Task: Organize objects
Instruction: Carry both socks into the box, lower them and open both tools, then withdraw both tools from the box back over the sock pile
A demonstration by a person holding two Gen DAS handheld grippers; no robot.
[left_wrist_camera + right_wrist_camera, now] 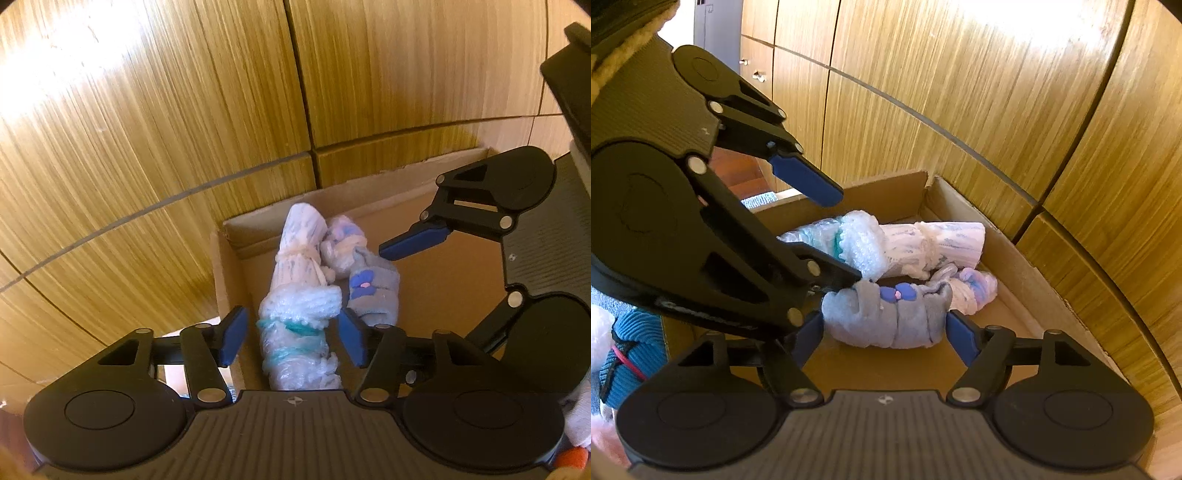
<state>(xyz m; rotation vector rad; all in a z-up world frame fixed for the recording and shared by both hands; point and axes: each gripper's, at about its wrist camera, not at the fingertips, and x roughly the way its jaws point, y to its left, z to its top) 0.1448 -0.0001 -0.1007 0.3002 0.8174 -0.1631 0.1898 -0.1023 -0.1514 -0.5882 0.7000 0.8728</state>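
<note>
Holding rolled sock bundles [299, 295], cardboard box [229, 280], both grippers' jaws parted, nothing gripped

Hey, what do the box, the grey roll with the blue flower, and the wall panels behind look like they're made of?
Box: brown corrugated cardboard, matte, judging by its raw, slightly torn rim.
Grey roll: soft knitted fabric, probably a sock pair, fuzzy with ribbed folds and a blue flower motif.
Wall panels: wood or wood-look veneer, with fine straight grain and a satin sheen where light glares.
</note>
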